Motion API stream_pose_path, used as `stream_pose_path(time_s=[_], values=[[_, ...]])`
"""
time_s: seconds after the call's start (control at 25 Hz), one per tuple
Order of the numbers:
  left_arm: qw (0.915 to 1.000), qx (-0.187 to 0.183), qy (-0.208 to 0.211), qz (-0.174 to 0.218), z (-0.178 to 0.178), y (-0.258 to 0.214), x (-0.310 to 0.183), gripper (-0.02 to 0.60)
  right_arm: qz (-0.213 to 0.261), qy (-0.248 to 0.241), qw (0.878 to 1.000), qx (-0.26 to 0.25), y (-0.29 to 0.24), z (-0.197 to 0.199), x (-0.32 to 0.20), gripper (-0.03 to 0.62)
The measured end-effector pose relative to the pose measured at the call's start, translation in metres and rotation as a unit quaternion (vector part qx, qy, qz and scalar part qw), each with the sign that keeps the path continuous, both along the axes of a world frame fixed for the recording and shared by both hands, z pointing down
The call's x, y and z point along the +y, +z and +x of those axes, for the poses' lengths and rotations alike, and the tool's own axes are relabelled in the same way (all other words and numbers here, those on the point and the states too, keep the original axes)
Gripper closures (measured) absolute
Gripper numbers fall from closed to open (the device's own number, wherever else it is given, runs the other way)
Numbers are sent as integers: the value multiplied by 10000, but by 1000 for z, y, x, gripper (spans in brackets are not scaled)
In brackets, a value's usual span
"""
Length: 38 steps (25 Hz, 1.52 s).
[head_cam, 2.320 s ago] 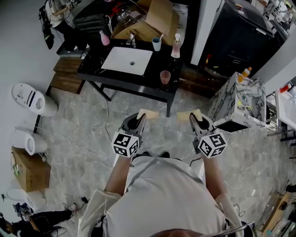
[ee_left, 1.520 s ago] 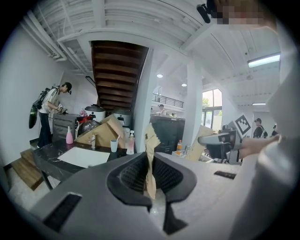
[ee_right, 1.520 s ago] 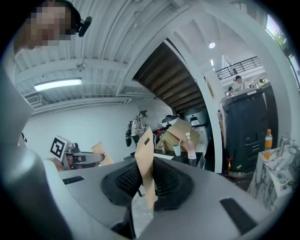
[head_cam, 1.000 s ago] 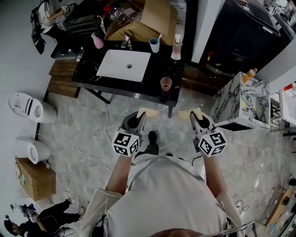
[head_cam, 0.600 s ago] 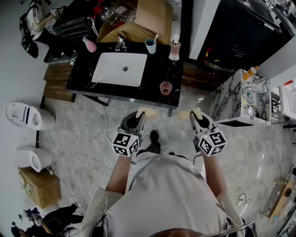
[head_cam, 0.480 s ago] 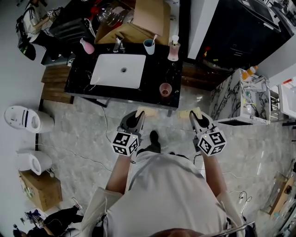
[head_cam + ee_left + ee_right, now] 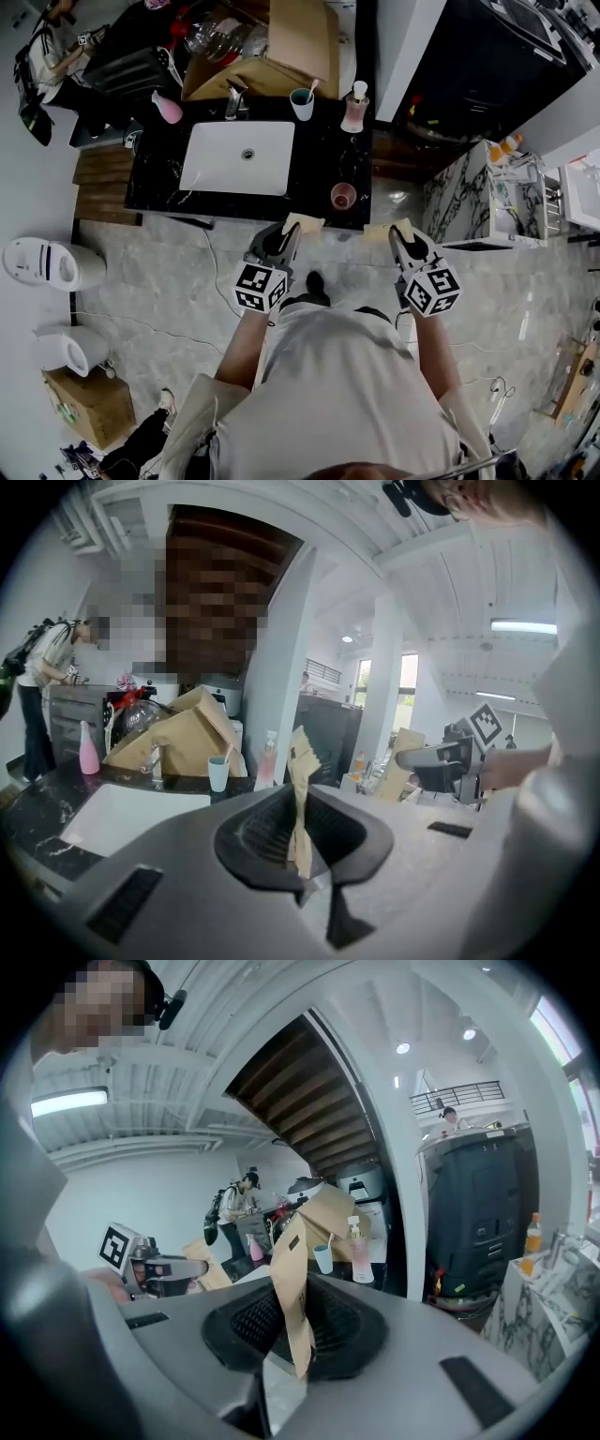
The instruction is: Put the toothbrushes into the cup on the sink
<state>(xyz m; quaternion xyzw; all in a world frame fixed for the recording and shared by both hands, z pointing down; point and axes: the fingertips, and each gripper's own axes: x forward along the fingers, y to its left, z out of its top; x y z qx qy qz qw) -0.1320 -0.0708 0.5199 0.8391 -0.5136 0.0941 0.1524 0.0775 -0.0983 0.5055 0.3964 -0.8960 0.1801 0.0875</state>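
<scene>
Pink bottle [image 7: 168, 109]: smooth, rounded plastic, upright at the back left corner of the tabletop [image 7: 352, 155], a black stone slab veined with white.
Basin [image 7: 239, 157]: white, glossy and rectangular with a round drain, sunk into the slab; a metal faucet [image 7: 234, 97] stands just behind it.
Left claw [image 7: 300, 846]: closed on a flat brown paper packet [image 7: 301, 780] with a saw-toothed top edge, which stands upright between ribbed black pads. What the packet contains cannot be seen.
Cup [image 7: 302, 103]: pale blue, smooth and cylindrical, upright at the back of the tabletop between the faucet and the soap bottle [image 7: 355, 108]; a thin handle leans out of it.
Tumbler [image 7: 343, 196]: translucent pink and round, near the front right edge.
Soap bottle: clear pink body, white pump head.
Right claw [image 7: 300, 1340]: clamped on a second packet [image 7: 292, 1288] of the same matte brown paper, with a small dark label near its top. Both packets are held short of the tabletop's front edge, well apart from the cup.
</scene>
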Motion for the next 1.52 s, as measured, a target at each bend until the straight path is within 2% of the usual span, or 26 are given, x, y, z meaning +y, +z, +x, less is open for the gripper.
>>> stream_pose_path(time_s=[0.4,0.92,1.12,1.52], values=[[9996,71,291,-11,-26,5,-32,551,130,181,9993,310,-4,-27,-24,526],[9995,115,246,-140,-27,12,-53,551,125,141,9986,492,-6,-28,-47,526],[9999,64,40,-114,-23,9,-59,551,222,-65,9986,470,-13,-25,-61,526],[9968,106,-789,-98,-16,5,-60,551,241,-625,9969,411,-8,-16,-92,526]])
